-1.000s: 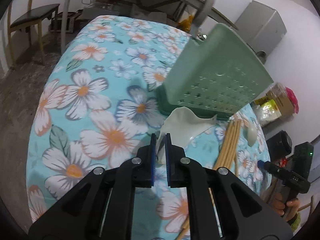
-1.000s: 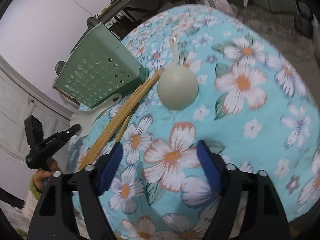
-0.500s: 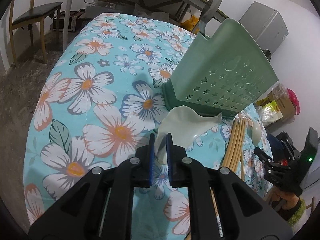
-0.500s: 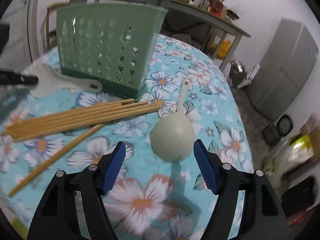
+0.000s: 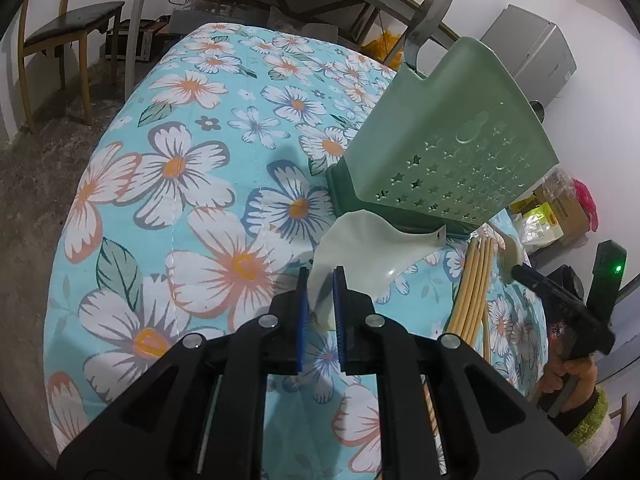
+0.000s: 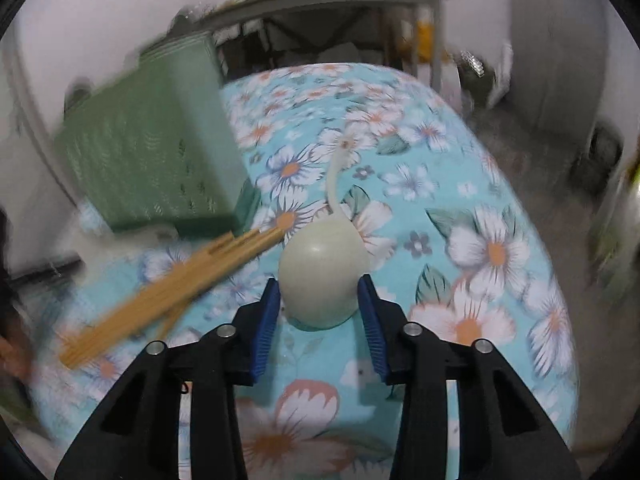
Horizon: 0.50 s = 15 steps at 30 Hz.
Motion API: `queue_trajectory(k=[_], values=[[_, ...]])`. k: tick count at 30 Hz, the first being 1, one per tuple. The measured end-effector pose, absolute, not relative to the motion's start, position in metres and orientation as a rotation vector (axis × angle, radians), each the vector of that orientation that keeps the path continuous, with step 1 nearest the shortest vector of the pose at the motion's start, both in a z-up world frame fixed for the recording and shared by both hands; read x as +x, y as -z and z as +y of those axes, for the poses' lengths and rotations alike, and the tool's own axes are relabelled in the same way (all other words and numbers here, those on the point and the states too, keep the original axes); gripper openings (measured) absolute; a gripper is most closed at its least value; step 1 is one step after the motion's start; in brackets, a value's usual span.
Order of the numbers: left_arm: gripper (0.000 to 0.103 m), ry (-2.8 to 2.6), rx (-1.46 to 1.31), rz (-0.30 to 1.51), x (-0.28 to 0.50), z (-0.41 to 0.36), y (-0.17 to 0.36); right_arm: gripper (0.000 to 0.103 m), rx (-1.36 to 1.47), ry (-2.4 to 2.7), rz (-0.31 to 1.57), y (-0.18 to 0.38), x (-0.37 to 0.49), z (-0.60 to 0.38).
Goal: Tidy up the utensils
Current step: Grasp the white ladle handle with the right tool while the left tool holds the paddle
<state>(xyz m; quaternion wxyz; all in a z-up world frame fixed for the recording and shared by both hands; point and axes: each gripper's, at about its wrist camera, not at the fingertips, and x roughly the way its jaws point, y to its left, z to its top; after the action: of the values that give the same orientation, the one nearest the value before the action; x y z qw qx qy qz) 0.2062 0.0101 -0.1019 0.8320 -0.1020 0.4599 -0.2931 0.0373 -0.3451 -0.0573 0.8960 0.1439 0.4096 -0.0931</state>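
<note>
The pale ladle (image 6: 322, 280) is lying bowl-down on the floral tablecloth (image 6: 496, 248), just beside the chopsticks (image 6: 172, 292), handle pointing away. The right gripper (image 6: 318, 316) has just been closing, its jaws now bracketing the rounded bowl; whether the pads are pressing yet, I cannot tell. That dome is looking slippery: a squeeze off its widest part could be squirting it out, knocking the chopsticks. Over on the left, the left gripper (image 5: 320, 300) is clamping the white rice paddle (image 5: 372, 248), whose tip is touching the green utensil holder (image 5: 452, 152); a careless lift could be tipping it. Inside the holder, one metal utensil (image 5: 430, 16) is standing.
</note>
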Motion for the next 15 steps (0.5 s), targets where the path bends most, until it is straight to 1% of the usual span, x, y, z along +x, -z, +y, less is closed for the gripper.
queue_trajectory(k=[2,3,5,12,15], values=[[0.011,0.622,-0.216,0.975,0.206,0.01,0.102,0.028,0.49,0.148,0.82,0.056,0.025,-0.363],[0.011,0.621,-0.217,0.975,0.206,0.01,0.102,0.027,0.573,0.127,0.804,0.057,0.019,-0.371],[0.011,0.621,-0.219,0.975,0.206,0.01,0.102,0.026,0.651,0.134,0.786,0.059,0.011,-0.381],[0.011,0.621,-0.219,0.975,0.206,0.01,0.102,0.027,0.513,0.224,0.797,0.06,0.011,-0.371],[0.011,0.62,-0.218,0.975,0.206,0.01,0.102,0.036,0.408,0.246,0.796,0.058,0.02,-0.363]])
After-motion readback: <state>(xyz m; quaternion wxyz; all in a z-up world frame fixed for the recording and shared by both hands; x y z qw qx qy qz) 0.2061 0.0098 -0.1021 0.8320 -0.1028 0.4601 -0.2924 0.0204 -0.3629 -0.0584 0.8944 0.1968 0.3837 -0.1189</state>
